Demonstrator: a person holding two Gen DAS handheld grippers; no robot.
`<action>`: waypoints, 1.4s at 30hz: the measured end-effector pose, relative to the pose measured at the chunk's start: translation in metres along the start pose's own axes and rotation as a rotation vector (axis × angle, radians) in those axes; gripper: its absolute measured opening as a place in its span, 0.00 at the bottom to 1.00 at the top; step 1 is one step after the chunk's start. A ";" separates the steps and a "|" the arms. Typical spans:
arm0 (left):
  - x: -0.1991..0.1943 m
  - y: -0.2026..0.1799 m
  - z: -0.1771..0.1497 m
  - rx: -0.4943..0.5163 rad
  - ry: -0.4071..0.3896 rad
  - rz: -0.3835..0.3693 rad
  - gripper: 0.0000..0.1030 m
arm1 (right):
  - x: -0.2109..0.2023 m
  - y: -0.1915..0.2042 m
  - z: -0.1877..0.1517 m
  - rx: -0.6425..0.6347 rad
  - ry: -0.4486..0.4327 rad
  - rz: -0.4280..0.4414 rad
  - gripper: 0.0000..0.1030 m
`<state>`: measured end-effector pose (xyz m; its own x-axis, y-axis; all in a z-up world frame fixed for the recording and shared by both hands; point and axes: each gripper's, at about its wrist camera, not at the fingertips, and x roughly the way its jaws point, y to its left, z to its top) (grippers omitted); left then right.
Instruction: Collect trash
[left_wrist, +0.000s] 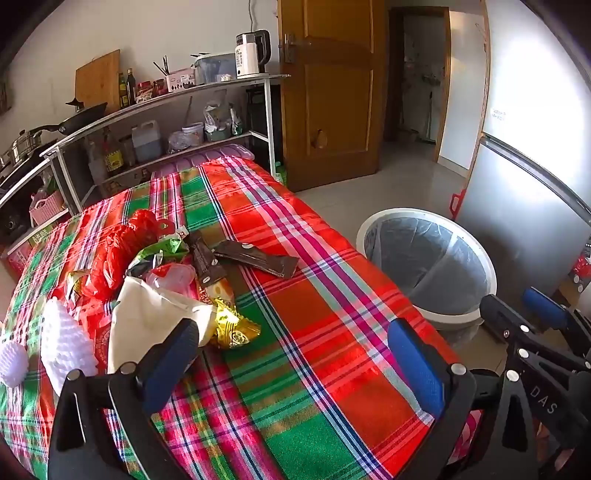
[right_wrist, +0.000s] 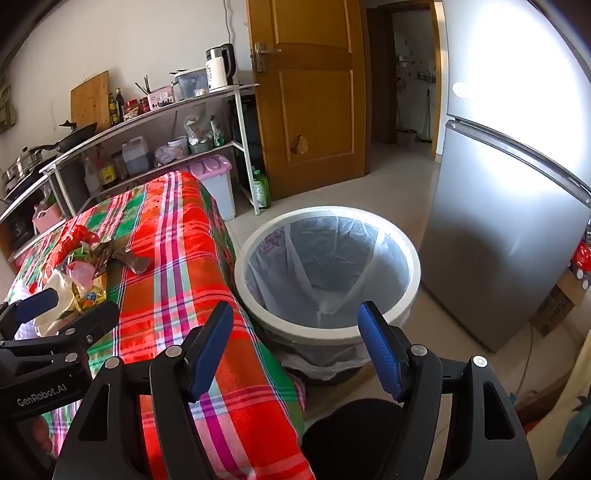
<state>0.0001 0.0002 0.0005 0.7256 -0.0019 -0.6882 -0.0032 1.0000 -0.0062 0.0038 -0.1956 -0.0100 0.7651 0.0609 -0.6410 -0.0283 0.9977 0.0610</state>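
Meanwhile both hand-held grippers, left (left_wrist: 299, 354) and right (right_wrist: 295, 332), gape empty; dark wrapper (left_wrist: 255, 258) lies crosswise.

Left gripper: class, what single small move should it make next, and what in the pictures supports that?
Probably ease the left gripper forward-left onto the gold wrapper. Both grippers are open and empty, the wrapper is the nearest piece of the trash pile, and the lined bin beside the table holds nothing yet.

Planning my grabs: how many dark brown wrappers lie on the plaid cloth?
2: one dark brown wrapper beside the green packet, another just right of it, toward the bin. The pile may hide more.
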 end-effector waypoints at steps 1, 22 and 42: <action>0.000 0.001 0.000 -0.004 0.000 -0.008 1.00 | 0.000 0.000 0.001 0.000 -0.003 0.000 0.68; -0.002 -0.001 -0.001 0.006 -0.009 0.007 1.00 | -0.001 0.000 0.004 0.005 -0.001 -0.005 0.68; -0.003 -0.003 -0.002 0.009 -0.007 0.006 1.00 | -0.002 -0.001 0.004 0.009 -0.003 -0.013 0.68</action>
<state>-0.0030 -0.0023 0.0013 0.7307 0.0043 -0.6827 -0.0013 1.0000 0.0050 0.0051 -0.1973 -0.0053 0.7674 0.0483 -0.6393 -0.0131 0.9981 0.0597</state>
